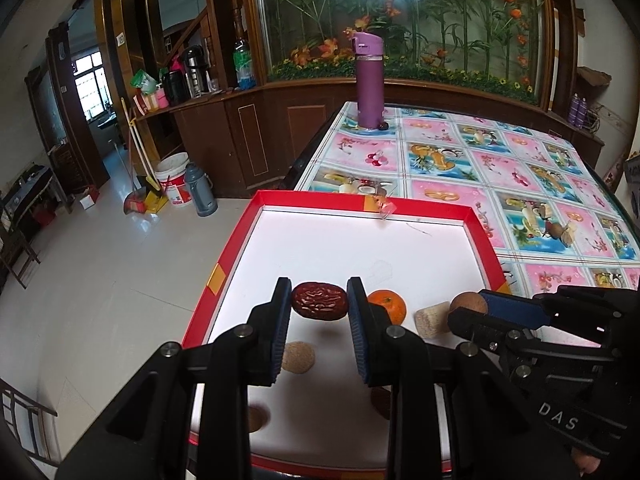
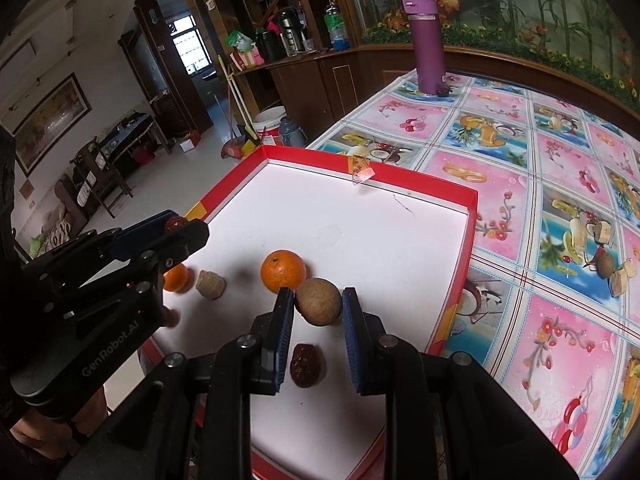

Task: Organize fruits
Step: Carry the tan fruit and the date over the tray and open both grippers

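Left wrist view: left hand-held gripper (image 1: 319, 308) squeezes a red date (image 1: 318, 301); right hand-held gripper (image 2: 318, 307) squeezes a brown ball fruit (image 2: 319, 301). Lower both gently into the red tray (image 1: 362, 201).

Layout: tray (image 1: 476, 232) on table (image 1: 520, 168), near corner, w/ fruits inside.
Left gripper (image 1: 320, 308) holds a date (image 1: 318, 301) above tray floor; right gripper (image 2: 318, 306) holds a round fruit (image 2: 319, 301), to the right of left gripper. In right wrist view: large orange (image 2: 283, 271) just behind the round fruit, 2nd date (image 2: 305, 365) below it between the fingers, small orange (image 2: 176, 277) and nut piece (image 2: 211, 284) side by side further left. Bottle (image 1: 370, 80) upright at table's far edge, well apart from tray.
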Available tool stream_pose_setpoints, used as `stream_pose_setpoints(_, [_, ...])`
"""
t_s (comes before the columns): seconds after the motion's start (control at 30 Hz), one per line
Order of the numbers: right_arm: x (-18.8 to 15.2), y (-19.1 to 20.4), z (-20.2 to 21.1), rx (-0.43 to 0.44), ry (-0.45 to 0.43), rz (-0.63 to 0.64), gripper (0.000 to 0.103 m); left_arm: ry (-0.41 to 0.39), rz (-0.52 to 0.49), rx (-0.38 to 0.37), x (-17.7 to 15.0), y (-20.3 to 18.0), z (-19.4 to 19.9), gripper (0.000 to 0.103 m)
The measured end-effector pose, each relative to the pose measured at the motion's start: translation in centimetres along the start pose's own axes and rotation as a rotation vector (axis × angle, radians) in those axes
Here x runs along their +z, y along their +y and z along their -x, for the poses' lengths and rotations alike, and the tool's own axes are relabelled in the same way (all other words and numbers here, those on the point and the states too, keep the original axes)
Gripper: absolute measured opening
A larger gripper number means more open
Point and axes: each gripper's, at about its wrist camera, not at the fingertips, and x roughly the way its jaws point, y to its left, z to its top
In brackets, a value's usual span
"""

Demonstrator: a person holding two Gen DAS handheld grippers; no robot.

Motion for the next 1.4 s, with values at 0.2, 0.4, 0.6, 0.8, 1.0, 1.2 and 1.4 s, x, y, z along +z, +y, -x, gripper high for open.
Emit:
stream_pose_setpoints(0.2, [0.2, -0.5, -1.0, -0.008, 0.014, -0.020, 0.023, 0.026, -0.005, 0.011, -0.2, 0.4, -1.1, 0.030])
stream_pose_setpoints(0.4, [0.5, -0.7, -1.8, -0.011, 0.014, -0.018, 0.023, 0.053, 0.011, 0.054, -0.2, 1.9, -2.5, 0.030])
stream_pose_setpoints(0.6, [1.0, -1.0, -2.3, -0.005, 0.017, -0.027, 0.023, 0.080, 0.005, 0.071, -0.5, 2.0, -3.4, 0.030])
stream_pose_setpoints(0.8, [1.2, -1.0, -2.8, -0.012, 0.026, -0.012, 0.023, 0.103, -0.022, 0.065, -0.7, 0.8, -4.1, 0.030])
stream_pose_setpoints(1.0, [1.9, -1.0, -3.3, 0.002, 0.049, -0.010, 0.024, 0.130, -0.030, 0.079, -1.0, 0.0, -4.9, 0.030])
stream_pose_setpoints(1.2, [1.9, -1.2, -2.5, 0.029, 0.030, -0.003, 0.024, 0.147, -0.029, 0.093, -1.1, -0.3, -4.9, 0.037])
stream_pose_setpoints(1.4, [2.4, -4.5, 0.3, 0.056, -0.041, -0.059, 0.024, 0.107, -0.038, 0.137, -0.5, -1.4, -4.0, 0.069])
